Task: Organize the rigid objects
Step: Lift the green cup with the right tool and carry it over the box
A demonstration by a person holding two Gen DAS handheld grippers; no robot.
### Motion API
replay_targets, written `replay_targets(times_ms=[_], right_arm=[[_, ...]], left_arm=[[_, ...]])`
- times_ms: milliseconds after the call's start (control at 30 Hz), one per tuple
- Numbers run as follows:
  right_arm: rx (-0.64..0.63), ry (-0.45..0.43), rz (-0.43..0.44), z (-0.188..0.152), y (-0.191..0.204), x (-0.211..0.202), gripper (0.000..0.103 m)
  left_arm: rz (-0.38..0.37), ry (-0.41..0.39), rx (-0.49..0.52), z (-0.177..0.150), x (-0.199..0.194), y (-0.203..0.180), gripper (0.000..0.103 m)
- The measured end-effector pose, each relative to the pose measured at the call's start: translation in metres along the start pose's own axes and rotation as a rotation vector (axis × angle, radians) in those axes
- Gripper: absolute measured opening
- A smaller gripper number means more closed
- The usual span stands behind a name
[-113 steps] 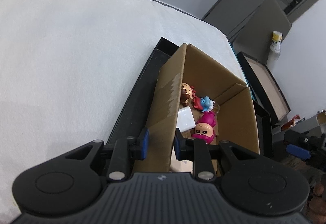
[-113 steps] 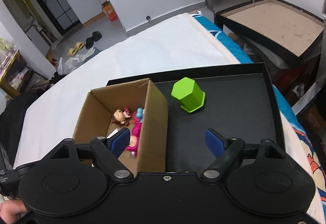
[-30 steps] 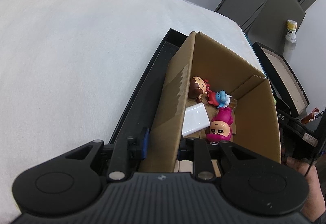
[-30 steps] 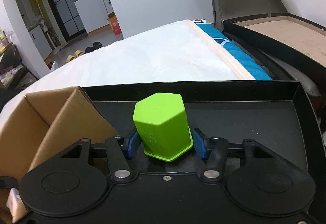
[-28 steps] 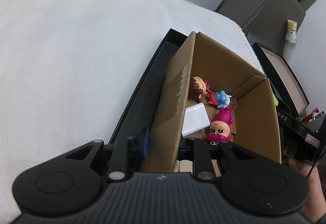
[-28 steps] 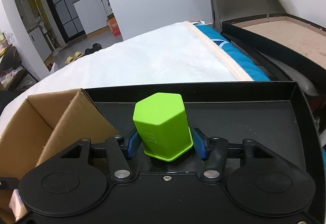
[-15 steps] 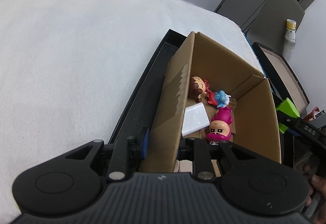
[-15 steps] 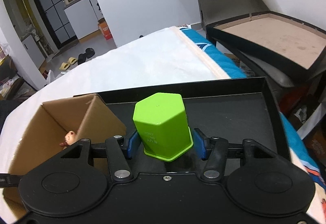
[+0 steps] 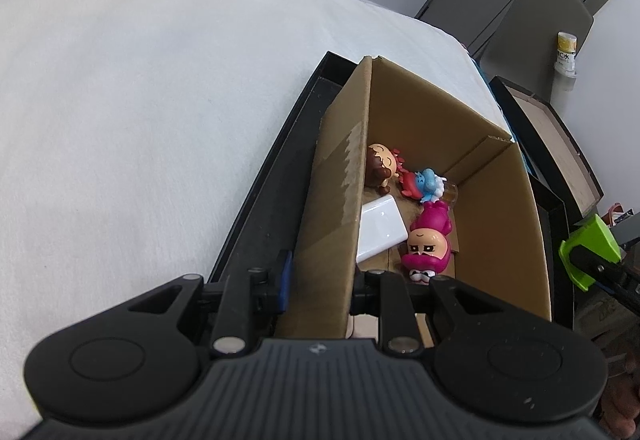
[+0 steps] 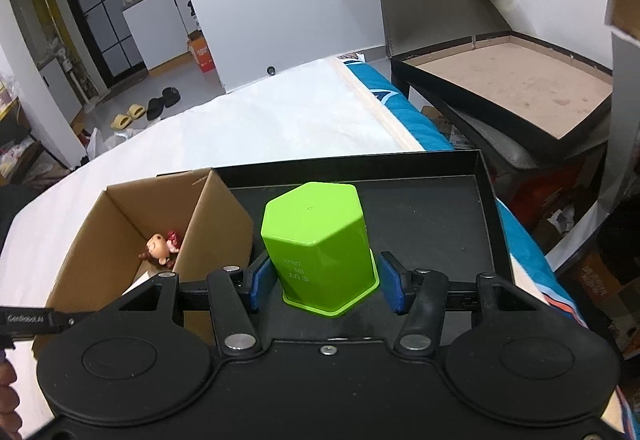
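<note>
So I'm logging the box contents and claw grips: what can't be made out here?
- Cardboard box floor: right wrist view shows only the brown-haired figurine; the box wall hides the rest.
- Green cup opening: faces away, inside unseen.
- Left claw inner pad: hidden behind the box wall it clamps.
- Cup's embossed text: too small.

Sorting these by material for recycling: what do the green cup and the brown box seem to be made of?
Green cup: looks like moulded plastic, smooth with a soft sheen, with raised lettering on its side. Brown box: corrugated cardboard, matte, with raw cut edges, folded flaps and a torn strip of clear tape along one wall.
</note>
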State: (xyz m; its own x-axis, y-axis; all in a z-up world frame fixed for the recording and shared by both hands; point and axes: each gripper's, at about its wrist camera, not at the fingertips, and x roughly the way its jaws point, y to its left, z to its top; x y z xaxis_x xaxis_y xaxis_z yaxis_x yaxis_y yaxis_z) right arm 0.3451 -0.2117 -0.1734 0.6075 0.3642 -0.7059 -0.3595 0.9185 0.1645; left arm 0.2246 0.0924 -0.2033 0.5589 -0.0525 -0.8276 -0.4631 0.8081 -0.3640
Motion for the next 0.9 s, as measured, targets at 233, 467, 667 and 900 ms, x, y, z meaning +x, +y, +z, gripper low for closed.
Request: replay_targets(times_ms=[233, 467, 667, 900], right_arm=[[-0.057, -0.006, -0.011, 0.002, 0.016, -0.021, 0.053], [-0.122, -0.022, -0.006, 0.014, 0.04, -0.041, 0.053], [-0.172, -0.016, 0.002, 0.022, 0.062, -0.047, 0.053], [-0.215, 0.004, 0.017, 0.027, 0.089, -0.047, 0.053]], left_arm=[[-0.004, 0.005, 0.002, 0.0, -0.001, -0.001, 0.024], [-0.011, 0.005, -0.002, 0.001, -0.003, 0.0, 0.025], [-0.019, 0.008, -0.008, 0.003, -0.003, 0.002, 0.026], [-0.029, 0.009, -0.014, 0.004, -0.004, 0.005, 0.026]])
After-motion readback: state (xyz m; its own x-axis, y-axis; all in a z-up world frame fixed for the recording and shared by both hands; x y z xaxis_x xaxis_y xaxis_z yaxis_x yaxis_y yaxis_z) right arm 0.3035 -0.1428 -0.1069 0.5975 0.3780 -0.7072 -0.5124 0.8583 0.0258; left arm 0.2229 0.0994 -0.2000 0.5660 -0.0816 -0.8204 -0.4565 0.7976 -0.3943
